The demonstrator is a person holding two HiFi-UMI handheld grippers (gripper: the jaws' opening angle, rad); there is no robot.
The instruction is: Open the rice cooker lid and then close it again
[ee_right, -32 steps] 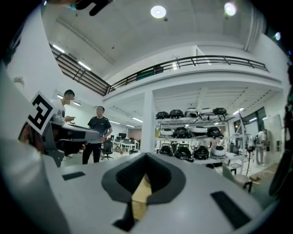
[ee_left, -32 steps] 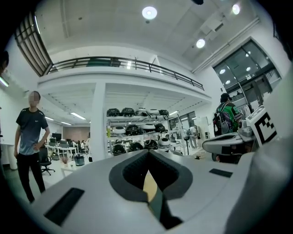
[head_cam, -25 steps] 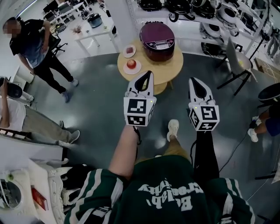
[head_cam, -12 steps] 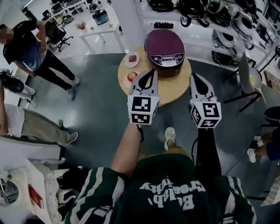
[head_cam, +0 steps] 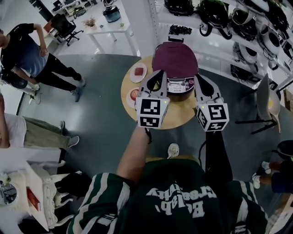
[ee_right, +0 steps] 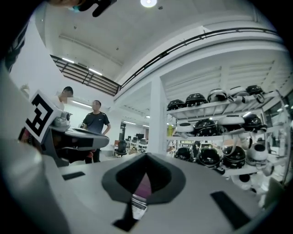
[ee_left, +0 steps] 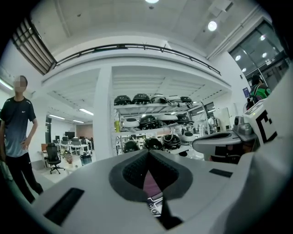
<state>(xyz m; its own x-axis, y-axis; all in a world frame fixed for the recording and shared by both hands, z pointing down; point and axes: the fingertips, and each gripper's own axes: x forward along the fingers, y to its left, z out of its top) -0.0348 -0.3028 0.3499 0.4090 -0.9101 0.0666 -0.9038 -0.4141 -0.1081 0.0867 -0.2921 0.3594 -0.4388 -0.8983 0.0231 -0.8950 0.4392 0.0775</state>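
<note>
A purple rice cooker [head_cam: 175,61] with its lid down stands on a round wooden table [head_cam: 178,116]; its grey control panel [head_cam: 179,85] faces me. My left gripper [head_cam: 160,74] hangs shut at the cooker's front left, and my right gripper [head_cam: 198,77] hangs shut at its front right. Neither holds anything, and I cannot tell whether they touch the cooker. In the left gripper view a strip of the purple cooker [ee_left: 150,183] shows below the closed tips of that gripper [ee_left: 148,153]. The right gripper view shows the same cooker [ee_right: 143,186] under its own gripper's tips [ee_right: 146,157].
Two small plates with red food [head_cam: 138,72] [head_cam: 133,94] sit on the table's left side. Shelves of helmet-like gear [head_cam: 215,13] stand behind the table. A grey chair [head_cam: 268,103] is at the right. A person [head_cam: 27,50] stands at far left, near a white table [head_cam: 110,23].
The table and cooker have come much closer. Both grippers, earlier over the floor short of the table, now reach over it to the cooker's front. Their jaws stayed shut.
</note>
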